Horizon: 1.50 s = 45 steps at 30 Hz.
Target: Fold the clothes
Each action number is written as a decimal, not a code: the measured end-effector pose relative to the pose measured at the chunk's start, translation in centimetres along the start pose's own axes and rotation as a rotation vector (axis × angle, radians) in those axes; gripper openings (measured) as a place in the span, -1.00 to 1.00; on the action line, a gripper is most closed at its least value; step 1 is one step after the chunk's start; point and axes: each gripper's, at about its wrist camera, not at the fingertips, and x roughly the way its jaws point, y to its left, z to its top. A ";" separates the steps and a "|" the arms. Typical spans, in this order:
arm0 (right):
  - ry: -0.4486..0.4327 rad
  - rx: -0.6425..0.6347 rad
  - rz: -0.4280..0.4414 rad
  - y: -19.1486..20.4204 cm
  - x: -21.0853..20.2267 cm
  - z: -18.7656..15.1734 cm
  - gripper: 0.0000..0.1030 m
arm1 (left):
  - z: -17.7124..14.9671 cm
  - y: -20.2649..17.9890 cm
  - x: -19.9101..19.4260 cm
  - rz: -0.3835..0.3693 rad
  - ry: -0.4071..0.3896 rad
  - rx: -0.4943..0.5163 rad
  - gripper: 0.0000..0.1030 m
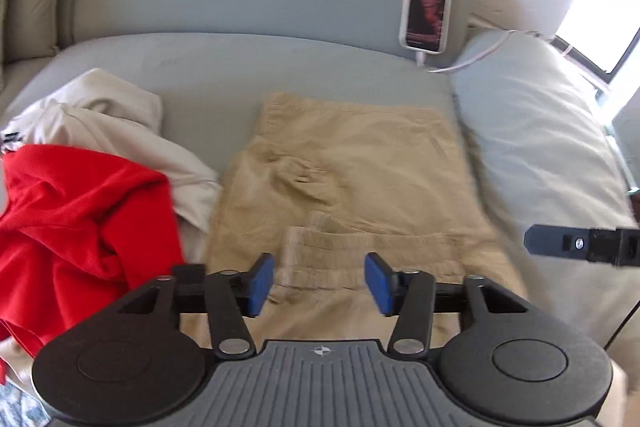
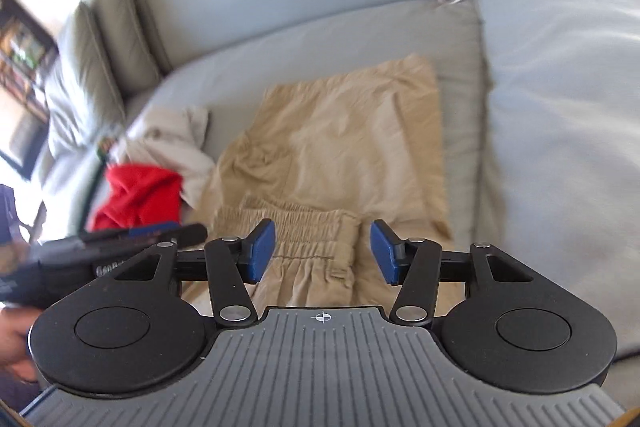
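**Khaki shorts laid flat, both grippers released**

Khaki cotton shorts with a gathered elastic waistband (image 1: 344,163) lie spread on the pale blue-grey sofa seat cushion (image 1: 208,67), waistband nearest the cameras and legs pointing toward the backrest. This flat layout gives a clear surface for folding.

Left gripper (image 1: 319,285): blue pads apart, nothing between them; it hovers above the waistband. Right gripper (image 2: 323,251): likewise open and empty, above the waistband's right end. Judged from this, the garment has been set down and both tools are free to regrip.

A crumpled red garment (image 1: 80,211) and a cream garment (image 1: 116,119) are heaped to the left, touching the shorts' edge, probably awaiting their turn. A white-cased phone (image 1: 426,10) leans on the backrest, well clear of the work.
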 end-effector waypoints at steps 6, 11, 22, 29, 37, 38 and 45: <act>-0.053 0.146 -0.064 -4.7 -3.1 1.5 0.87 | 0.3 -3.5 2.6 -0.032 0.037 0.070 0.09; -0.080 0.196 -0.054 -8.0 0.5 3.5 0.65 | 0.0 -4.3 7.2 0.024 0.078 0.150 -0.31; -0.061 0.209 0.030 -10.3 10.5 9.6 0.32 | -1.5 -3.8 8.1 0.014 0.038 0.235 -0.30; 0.023 0.305 0.159 -12.7 16.4 11.0 0.23 | -1.4 -3.0 8.2 -0.039 0.037 0.218 -0.30; -0.020 0.298 0.222 -13.2 18.3 11.3 -0.59 | -1.6 -2.8 7.8 -0.050 0.033 0.211 -0.30; -0.019 0.292 0.213 -13.0 18.1 11.3 -0.76 | -1.6 -2.8 7.8 -0.050 0.034 0.212 -0.30; -0.113 0.117 0.169 -8.6 12.7 11.3 -0.91 | -1.5 -2.9 7.7 -0.044 0.032 0.212 -0.30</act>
